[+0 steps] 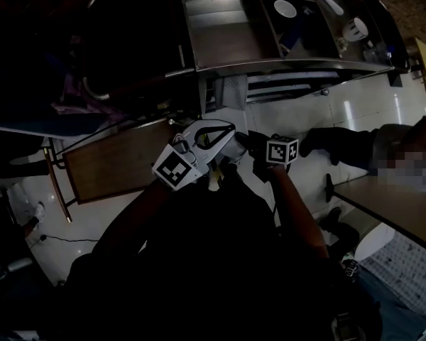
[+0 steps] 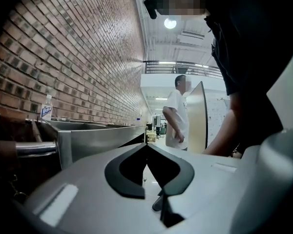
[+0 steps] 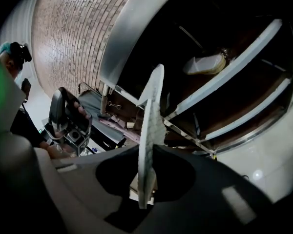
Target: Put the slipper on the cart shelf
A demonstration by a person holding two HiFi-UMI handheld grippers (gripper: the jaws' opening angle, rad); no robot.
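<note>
My right gripper (image 3: pixel 147 179) is shut on a white slipper (image 3: pixel 151 126), which stands edge-on between the jaws with its ribbed sole showing. Ahead of it is the steel cart (image 3: pixel 244 48) with its slatted shelves; a pale slipper-like thing (image 3: pixel 204 65) lies on an upper shelf. In the dark head view the right gripper (image 1: pixel 250 145) and the left gripper (image 1: pixel 220 132) hang side by side just below the cart (image 1: pixel 270 66). The left gripper (image 2: pixel 146 147) has its dark pads meeting at the tips with nothing between them. A hand holds it (image 3: pixel 68 116) at the left of the right gripper view.
A wooden table (image 1: pixel 113 165) stands to the left of the cart and another table (image 1: pixel 397 212) at the right. A bowl (image 1: pixel 285 8) and dishes sit on the cart top. A person in a white shirt (image 2: pixel 177 113) stands beyond. A water bottle (image 2: pixel 47 112) stands by the brick wall.
</note>
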